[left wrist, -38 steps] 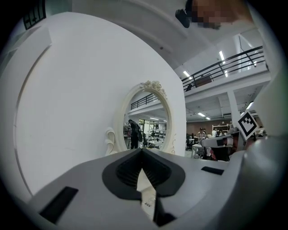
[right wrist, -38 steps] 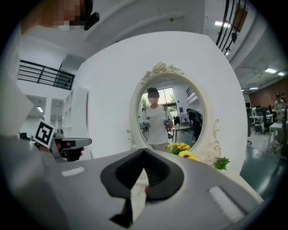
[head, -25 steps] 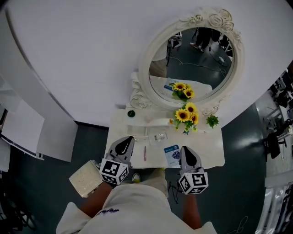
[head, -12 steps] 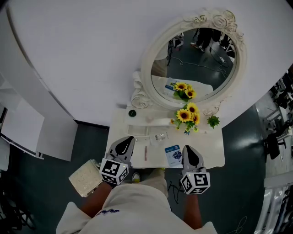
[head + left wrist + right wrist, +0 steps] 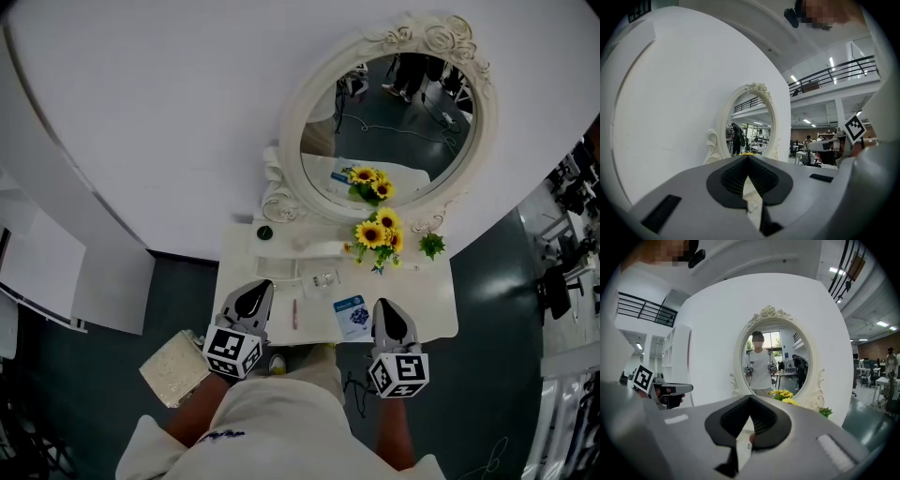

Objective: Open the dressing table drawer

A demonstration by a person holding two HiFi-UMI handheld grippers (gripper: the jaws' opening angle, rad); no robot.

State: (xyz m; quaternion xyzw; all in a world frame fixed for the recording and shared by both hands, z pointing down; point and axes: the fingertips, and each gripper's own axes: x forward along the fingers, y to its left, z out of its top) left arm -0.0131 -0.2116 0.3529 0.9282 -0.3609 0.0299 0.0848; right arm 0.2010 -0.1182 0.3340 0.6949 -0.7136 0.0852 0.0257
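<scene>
The white dressing table [image 5: 427,314] stands against the wall under an oval mirror [image 5: 389,122]. Its drawer is hidden below the tabletop's front edge in every view. My left gripper [image 5: 253,292] hovers over the table's front left part, shut and empty. Over the front right part, beside a blue card [image 5: 352,316], my right gripper [image 5: 385,309] is also shut and empty. In the left gripper view the left gripper [image 5: 748,160] has its jaws closed together and points at the mirror [image 5: 749,123]. In the right gripper view the right gripper [image 5: 750,400] does the same, facing the mirror [image 5: 772,363].
On the tabletop lie a pink pen [image 5: 294,313], a clear small item [image 5: 325,279], a white tray [image 5: 279,270], a dark round item [image 5: 265,232] and sunflowers [image 5: 378,236]. A pale box [image 5: 173,367] sits on the dark floor at the left. White panels stand further left.
Both grippers hold the same places over the table's front edge, still shut. Only the head view has shifted slightly.
</scene>
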